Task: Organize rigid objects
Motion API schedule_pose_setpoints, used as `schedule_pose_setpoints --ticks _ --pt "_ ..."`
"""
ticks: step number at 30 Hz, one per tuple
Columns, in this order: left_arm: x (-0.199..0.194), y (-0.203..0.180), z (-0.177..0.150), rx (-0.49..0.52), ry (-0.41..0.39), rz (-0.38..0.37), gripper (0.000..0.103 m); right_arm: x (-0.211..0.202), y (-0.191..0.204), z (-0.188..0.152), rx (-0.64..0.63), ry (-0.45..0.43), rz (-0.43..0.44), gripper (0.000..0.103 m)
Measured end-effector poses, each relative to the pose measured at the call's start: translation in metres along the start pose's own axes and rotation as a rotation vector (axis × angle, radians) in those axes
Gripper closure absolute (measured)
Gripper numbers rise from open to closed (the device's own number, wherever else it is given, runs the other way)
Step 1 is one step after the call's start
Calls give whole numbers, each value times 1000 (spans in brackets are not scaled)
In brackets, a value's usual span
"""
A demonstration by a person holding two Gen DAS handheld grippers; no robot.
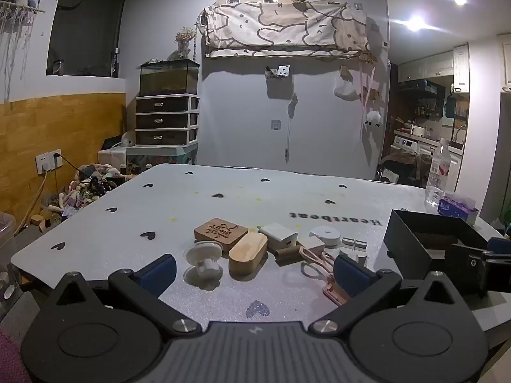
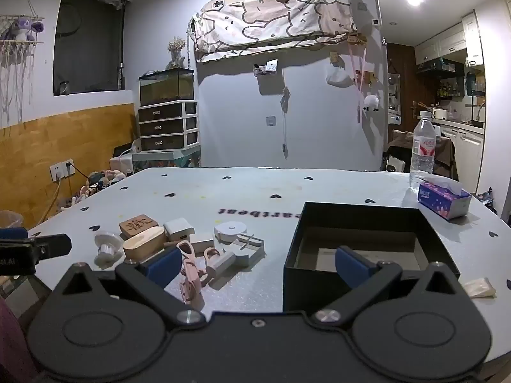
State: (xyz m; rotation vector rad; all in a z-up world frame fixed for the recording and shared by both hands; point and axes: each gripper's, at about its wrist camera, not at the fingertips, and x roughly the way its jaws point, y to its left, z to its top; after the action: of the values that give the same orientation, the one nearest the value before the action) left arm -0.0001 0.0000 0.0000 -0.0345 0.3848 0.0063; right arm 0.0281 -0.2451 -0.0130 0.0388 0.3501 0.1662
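Right gripper (image 2: 257,268) wide, nr black box (image 2: 361,220)

1. Left gripper (image 1: 254,269): jaws fully spread, nothing between the blue pads (image 1: 158,273), tilted slightly downward.
2. Right gripper (image 2: 257,266): jaws fully spread, empty, same slight downward tilt.
3. In each wrist view the other gripper shows at the frame edge: 3 o'clock for left, 9 o'clock for right.

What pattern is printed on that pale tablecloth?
Small black hearts scattered over the pale grey tablecloth, plus one printed word; the right wrist view shows it best.
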Motion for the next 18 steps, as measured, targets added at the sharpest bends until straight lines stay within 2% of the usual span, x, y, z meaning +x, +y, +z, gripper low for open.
schedule_pose_setpoints --ticks 18 --pt "0 0 0 -1 3 0 0 0 1 0 -11 6 -2 0"
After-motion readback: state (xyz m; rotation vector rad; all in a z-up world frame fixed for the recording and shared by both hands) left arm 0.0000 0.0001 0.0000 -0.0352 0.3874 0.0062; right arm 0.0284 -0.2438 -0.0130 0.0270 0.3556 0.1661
